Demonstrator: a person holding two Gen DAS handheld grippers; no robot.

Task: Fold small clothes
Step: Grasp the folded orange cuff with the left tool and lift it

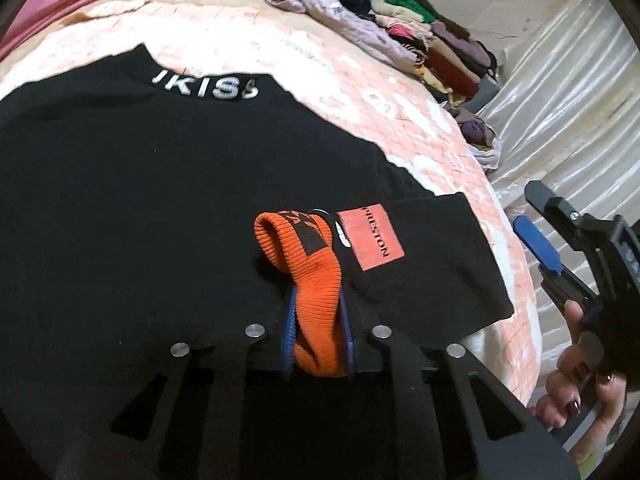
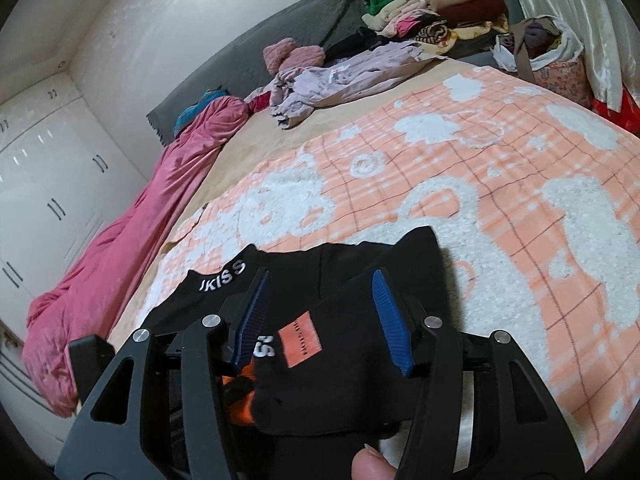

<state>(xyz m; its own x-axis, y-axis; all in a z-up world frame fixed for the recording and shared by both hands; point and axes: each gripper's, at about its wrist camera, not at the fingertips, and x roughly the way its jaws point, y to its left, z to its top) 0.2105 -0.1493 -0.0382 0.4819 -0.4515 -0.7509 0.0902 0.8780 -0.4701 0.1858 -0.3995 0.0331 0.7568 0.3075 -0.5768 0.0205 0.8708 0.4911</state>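
A black top (image 1: 160,160) with a white-lettered collar lies spread on the orange-and-white blanket (image 1: 360,92). Its ribbed orange cuff (image 1: 316,272) stands up between the blue pads of my left gripper (image 1: 318,300), which is shut on it. An orange label patch (image 1: 370,238) sits on the sleeve just right of the cuff. At the bed's right edge a hand holds my right gripper (image 1: 528,208), open and empty. In the right wrist view my right gripper (image 2: 320,280) hovers over the black top (image 2: 400,256), pads apart, with the patch (image 2: 300,340) and orange cuff (image 2: 240,404) below it.
A stack of folded clothes (image 2: 440,4) and a crumpled lilac garment (image 2: 340,76) lie at the bed's far end. A pink sheet (image 2: 120,248) runs along the left side by white wardrobe doors (image 2: 40,200). A full cloth bag (image 2: 552,60) and shiny curtain (image 1: 560,100) stand at the right.
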